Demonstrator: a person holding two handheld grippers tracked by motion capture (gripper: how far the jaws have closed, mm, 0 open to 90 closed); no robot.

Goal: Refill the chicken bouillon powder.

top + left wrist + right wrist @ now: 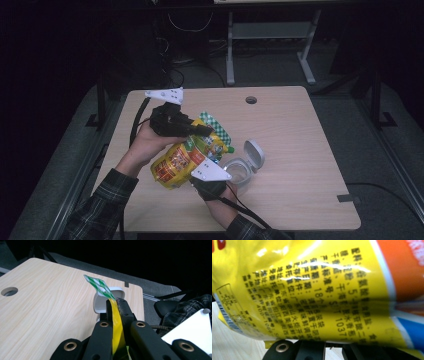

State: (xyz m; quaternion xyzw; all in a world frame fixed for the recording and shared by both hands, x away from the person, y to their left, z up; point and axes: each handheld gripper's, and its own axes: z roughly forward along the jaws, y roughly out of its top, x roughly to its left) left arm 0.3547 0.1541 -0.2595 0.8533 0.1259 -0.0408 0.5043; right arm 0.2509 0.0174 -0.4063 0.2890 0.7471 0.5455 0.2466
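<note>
Packaging in yellow dominates the scene: a yellow pouch [187, 157] printed with orange, blue and green panels hangs tilted above the wooden table [300, 130], just left of a small clear container [239, 172] whose white flip lid [255, 152] stands open. Taking that container as the landmark, the pouch lies up and to its left, its green-and-white checked top edge [212, 122] pointing away from the person and its fat lower end hanging toward the near left. The left gripper [202, 131] comes in from the left of the container and is clamped on the pouch near its top; in the left gripper view the two black jaws stand close together with a thin yellow fold [116, 322] of the pouch pinched between them, the checked strip [100, 287] poking out beyond the tips and the white lid [107, 298] just behind. The right gripper [200, 181] sits immediately near-left of the container, under the pouch's lower half; in the right gripper view the pouch's printed back [317, 295] lies across the jaws, hiding their tips, and the jaws read as closed, though whether they pinch the pouch cannot be told. A round cable hole [251, 100] lies far beyond the container, near the table's far edge.
</note>
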